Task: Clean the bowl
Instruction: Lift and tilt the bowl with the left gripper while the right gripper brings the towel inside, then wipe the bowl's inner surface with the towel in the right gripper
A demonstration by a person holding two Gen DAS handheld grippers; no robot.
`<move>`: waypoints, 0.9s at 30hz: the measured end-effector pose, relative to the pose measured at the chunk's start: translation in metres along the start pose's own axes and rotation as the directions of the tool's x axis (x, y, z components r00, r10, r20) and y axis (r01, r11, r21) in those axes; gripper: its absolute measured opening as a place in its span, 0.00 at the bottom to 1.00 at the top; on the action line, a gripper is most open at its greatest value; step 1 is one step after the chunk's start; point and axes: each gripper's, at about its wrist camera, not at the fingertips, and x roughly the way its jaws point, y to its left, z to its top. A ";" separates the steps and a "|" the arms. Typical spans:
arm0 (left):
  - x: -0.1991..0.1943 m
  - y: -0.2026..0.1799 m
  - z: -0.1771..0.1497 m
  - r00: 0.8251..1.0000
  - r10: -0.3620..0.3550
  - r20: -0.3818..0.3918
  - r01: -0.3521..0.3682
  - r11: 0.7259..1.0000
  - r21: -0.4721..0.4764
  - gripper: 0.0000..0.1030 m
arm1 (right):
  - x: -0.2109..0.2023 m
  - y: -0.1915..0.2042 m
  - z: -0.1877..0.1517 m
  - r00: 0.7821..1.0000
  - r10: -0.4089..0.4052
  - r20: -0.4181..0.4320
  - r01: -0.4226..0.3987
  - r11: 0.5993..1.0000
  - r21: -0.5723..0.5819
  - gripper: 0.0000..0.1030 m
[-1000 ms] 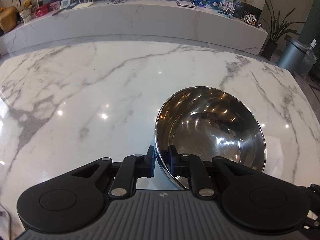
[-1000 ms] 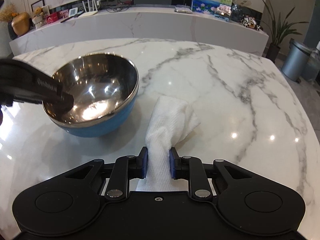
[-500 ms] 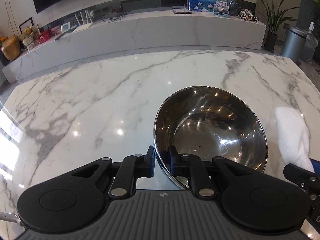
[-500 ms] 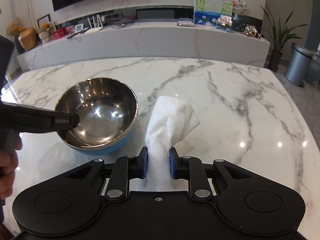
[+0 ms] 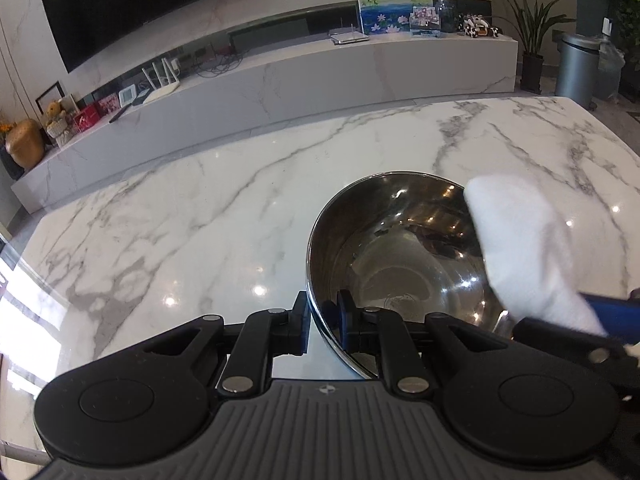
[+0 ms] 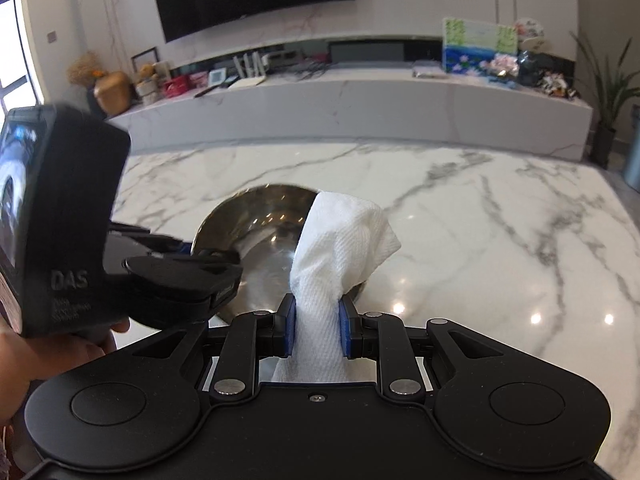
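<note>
Steel bowl (image 5: 400, 264) held at its rim on the marble desk (image 5: 200, 208), paper towel (image 6: 340, 248) at its edge.

Nothing lies inside the shiny bowl; its mouth faces up, tipped slightly toward the left gripper (image 5: 322, 322), whose fingers pinch the near rim, one inside and one outside. The right gripper (image 6: 316, 330) is clamped on the white paper towel, whose long axis runs straight out from the fingers, its bunched end over the bowl's right rim. A second ago the towel was well right of the bowl and out of the left wrist view; now it overlaps the bowl's rim.
</note>
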 end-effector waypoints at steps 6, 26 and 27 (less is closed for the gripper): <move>0.000 0.006 -0.006 1.000 -0.026 0.000 0.026 1.000 0.014 0.14 | 0.006 0.002 -0.002 1.000 -0.010 -0.006 0.010 1.000 -0.027 0.19; -0.017 -0.021 -0.025 0.983 -0.007 0.186 -0.044 0.962 0.268 0.12 | 0.021 0.014 -0.015 0.993 -0.087 -0.082 0.062 0.960 -0.274 0.19; -0.017 -0.022 -0.025 0.982 -0.007 0.188 -0.044 0.962 0.269 0.12 | 0.020 0.013 -0.015 0.993 -0.081 -0.083 0.056 0.961 -0.271 0.20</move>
